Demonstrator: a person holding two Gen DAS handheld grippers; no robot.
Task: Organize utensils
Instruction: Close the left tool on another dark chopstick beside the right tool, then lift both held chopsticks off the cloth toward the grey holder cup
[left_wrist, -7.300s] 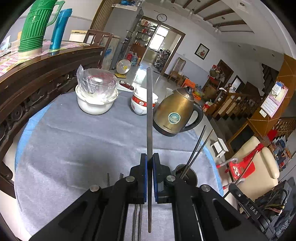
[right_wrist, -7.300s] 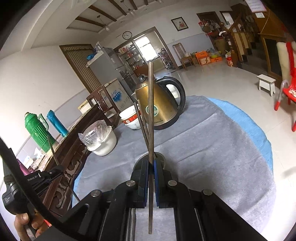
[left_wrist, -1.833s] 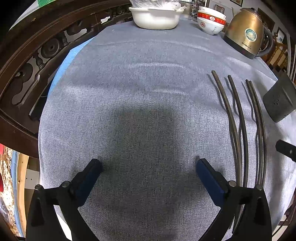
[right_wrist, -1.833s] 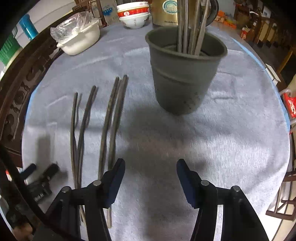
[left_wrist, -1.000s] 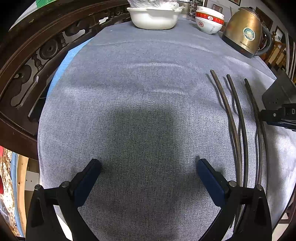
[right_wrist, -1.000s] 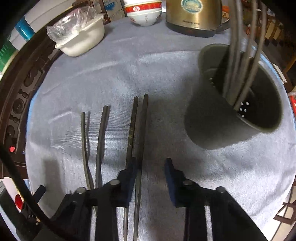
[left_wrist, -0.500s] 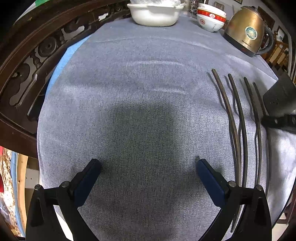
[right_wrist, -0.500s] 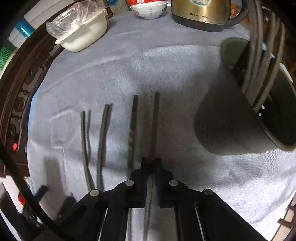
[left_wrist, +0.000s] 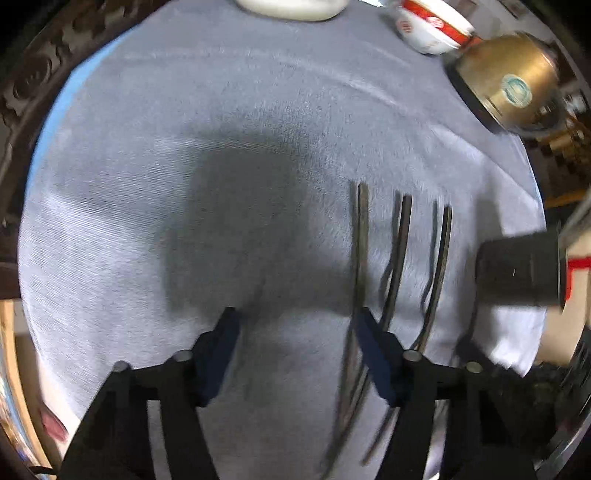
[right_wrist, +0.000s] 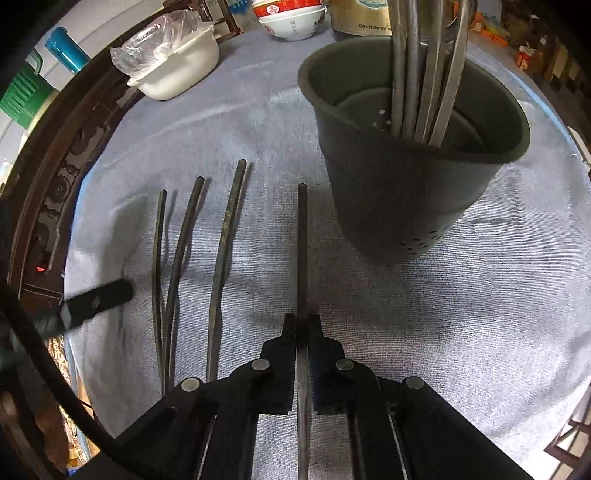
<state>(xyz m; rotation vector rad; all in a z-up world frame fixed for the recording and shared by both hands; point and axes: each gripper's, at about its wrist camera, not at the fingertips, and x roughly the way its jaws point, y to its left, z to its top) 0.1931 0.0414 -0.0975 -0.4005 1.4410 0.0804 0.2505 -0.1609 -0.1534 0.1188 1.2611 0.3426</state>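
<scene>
- The right tongs (right_wrist: 302, 326) are clamped on one dark chopstick (right_wrist: 302, 240), which runs straight forward between the pads, its tip lifted over the grey cloth (right_wrist: 480, 295) on the counter
- Just right of that tip stands the dark holder cup (right_wrist: 406, 192), upright, with several chopsticks in the cup (right_wrist: 417, 74) leaning against its far wall
- To the left of the held stick, three loose chopsticks (right_wrist: 221, 251) lie on the cloth, roughly parallel, the two leftmost crossing near their close ends
- The left tongs (left_wrist: 295, 325) are spread wide with nothing between the pads, hovering low over the cloth (left_wrist: 184, 147); their right pad sits just over the near part of the leftmost loose chopstick (left_wrist: 362, 240)
- From the left view the cup (left_wrist: 517, 273) shows at the right edge, blurred
- Farther back on the counter are a brass kettle (left_wrist: 506, 85), a red-and-white bowl (right_wrist: 290, 16) and a white dish covered with plastic (right_wrist: 177, 59)
- A green jug (right_wrist: 18, 99) and a teal flask (right_wrist: 66, 48) stand beyond the carved wooden rail (right_wrist: 55, 177)
</scene>
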